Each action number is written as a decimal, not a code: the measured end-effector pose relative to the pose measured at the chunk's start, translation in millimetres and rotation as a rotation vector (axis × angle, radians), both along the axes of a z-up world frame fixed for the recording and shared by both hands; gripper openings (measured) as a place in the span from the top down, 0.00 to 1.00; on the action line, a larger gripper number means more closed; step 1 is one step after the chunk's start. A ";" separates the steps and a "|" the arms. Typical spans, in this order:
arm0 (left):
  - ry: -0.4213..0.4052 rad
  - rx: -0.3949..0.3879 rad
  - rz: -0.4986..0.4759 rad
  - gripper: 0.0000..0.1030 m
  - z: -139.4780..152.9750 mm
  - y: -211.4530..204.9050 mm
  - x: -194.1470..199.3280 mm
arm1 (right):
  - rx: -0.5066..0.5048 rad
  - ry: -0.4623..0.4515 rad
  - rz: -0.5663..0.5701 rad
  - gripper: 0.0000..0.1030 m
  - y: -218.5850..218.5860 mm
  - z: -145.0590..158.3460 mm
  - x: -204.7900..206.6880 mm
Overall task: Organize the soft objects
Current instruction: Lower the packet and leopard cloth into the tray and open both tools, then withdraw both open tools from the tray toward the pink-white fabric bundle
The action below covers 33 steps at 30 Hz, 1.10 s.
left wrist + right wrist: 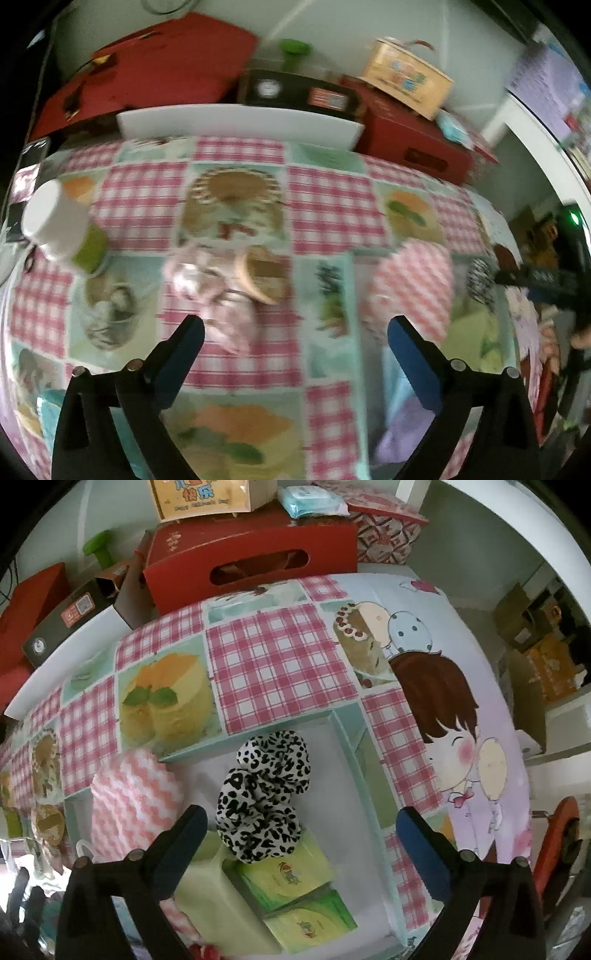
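Note:
My right gripper (301,825) is open and empty above a pale green box (349,731). In the box lie a black-and-white leopard scrunchie (264,794), a pink-and-white zigzag cloth (135,797) and green tissue packs (286,875). My left gripper (295,334) is open and empty over the table. Just ahead of it lies a pale pink crumpled soft item (207,284) next to a tipped tan cup (260,273). The pink cloth (413,284) and the scrunchie (480,282) also show in the left wrist view, with the other gripper (543,282) at the right edge.
The table has a patchwork cake-print cloth (280,661). A white and green cup (61,225) lies at the left. Red boxes (251,554), a black box (299,92), a yellow carton (406,79) and a white tray (240,122) line the far edge.

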<state>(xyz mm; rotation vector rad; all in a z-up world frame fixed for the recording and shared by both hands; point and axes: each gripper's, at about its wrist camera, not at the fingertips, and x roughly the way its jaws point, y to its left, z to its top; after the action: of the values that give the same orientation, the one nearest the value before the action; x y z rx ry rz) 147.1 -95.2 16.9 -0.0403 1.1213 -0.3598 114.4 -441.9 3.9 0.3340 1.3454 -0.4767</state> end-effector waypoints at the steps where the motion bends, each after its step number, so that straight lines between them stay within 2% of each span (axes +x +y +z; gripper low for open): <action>1: 0.005 -0.005 0.018 0.03 -0.8 6.9 2.5 | -0.001 0.000 0.002 0.00 1.6 1.2 0.2; 10: 0.013 -0.050 0.169 0.02 0.3 74.5 17.3 | -0.009 -0.026 0.047 0.00 26.6 17.7 9.5; 17: 0.001 -0.050 0.244 0.02 1.3 111.4 27.3 | -0.004 -0.091 0.121 0.00 69.4 40.5 27.6; 22: 0.022 -0.089 0.242 0.02 -2.2 115.0 31.6 | 0.051 -0.139 0.209 0.00 114.7 51.8 44.6; 29: 0.034 -0.124 0.243 0.02 -2.4 108.4 34.8 | 0.143 -0.175 0.325 0.00 176.6 49.9 65.6; 33: 0.072 -0.118 0.258 0.02 -7.0 105.6 39.3 | 0.199 -0.190 0.330 0.00 197.3 40.9 80.0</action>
<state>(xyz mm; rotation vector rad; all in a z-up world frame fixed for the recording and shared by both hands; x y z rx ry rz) 186.4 10.4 9.9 -0.3010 1.1490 -0.1944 194.4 -244.6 44.8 0.3052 1.2344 -0.0342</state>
